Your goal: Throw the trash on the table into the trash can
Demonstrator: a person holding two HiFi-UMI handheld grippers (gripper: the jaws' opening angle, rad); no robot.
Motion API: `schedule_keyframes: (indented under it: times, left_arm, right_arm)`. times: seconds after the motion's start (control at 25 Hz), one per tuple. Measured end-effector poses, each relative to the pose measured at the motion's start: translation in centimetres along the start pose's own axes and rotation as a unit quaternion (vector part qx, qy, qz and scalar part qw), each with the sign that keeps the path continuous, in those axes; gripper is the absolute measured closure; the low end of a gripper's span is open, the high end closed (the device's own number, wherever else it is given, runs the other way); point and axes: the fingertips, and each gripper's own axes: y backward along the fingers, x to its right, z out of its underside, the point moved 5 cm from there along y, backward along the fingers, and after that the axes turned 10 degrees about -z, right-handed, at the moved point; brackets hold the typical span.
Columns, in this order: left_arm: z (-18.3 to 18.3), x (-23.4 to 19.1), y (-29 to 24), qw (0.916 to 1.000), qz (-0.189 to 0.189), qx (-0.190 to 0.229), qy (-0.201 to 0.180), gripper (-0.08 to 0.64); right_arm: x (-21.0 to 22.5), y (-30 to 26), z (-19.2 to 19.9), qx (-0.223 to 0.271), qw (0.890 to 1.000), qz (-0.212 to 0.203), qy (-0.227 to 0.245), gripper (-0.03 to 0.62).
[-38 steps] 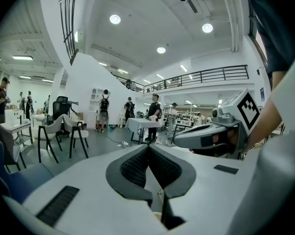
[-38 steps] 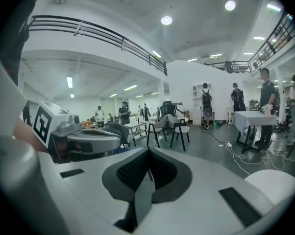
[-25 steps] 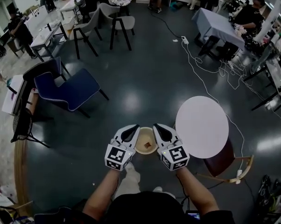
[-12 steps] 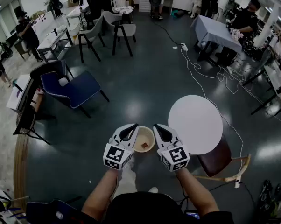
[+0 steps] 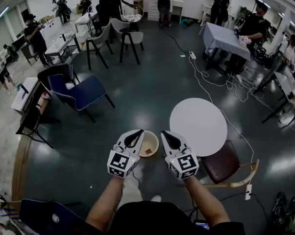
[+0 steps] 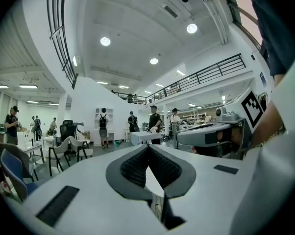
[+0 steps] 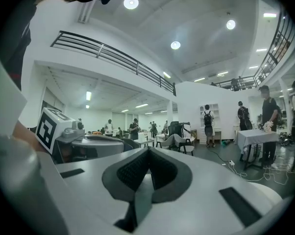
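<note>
A beige paper bowl (image 5: 148, 144) with a brown scrap inside hangs above the dark floor, carried between my two grippers. My left gripper (image 5: 136, 137) holds the bowl's left rim and my right gripper (image 5: 165, 138) holds its right rim. In the left gripper view the jaws (image 6: 148, 150) are shut, with a pale sliver of rim (image 6: 154, 181) pinched between the pads. The right gripper (image 7: 148, 154) is likewise shut on a thin strip of rim. Both point level. No trash can shows in any view.
A round white table (image 5: 198, 126) stands just right of the grippers, with a brown wooden chair (image 5: 226, 166) beside it. A blue armchair (image 5: 81, 93) is at the left. Cables (image 5: 221, 80) trail over the floor. Grey chairs (image 5: 128, 33), tables and several people fill the back.
Both grippers and the bowl have travelled together across the room. The white table has drifted left and up in the head view, and the blue armchair has shifted right.
</note>
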Motion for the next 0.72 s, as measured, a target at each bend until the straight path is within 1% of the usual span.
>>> schedule_keyframes:
  times: [0.12,0.44,0.52,0.64,0.72]
  left_arm:
    - [-0.5,2.6,2.0,0.9998,-0.005,0.004,-0.017,0.545]
    - [-1.2,8.2,6.4,0.9992,-0.007,0.005,-0.040,0.545]
    - [-1.3,9.4,7.0,0.9993,-0.011,0.005,-0.035,0.545]
    - [-2.4,11.3,7.7,0.9997,-0.014,0.011,-0.017,0.545]
    - [-2.4,11.9,8.0,0.9996,-0.008,0.012,-0.022,0.545]
  right_arm:
    - [-1.0,2.9,-0.1,0.004,1.000,-0.005,0.002,0.575]
    - [-3.3,8.6,-0.2,0.016,1.000,-0.013,0.009,0.574]
    - [-3.9,9.8,-0.3,0.017,1.000,-0.017,0.009,0.574]
    - [-4.7,11.1,-0.2,0.018,1.000,-0.023,0.008,0.574]
    - [-5.3,11.3,0.0,0.018,1.000,-0.024,0.009,0.574]
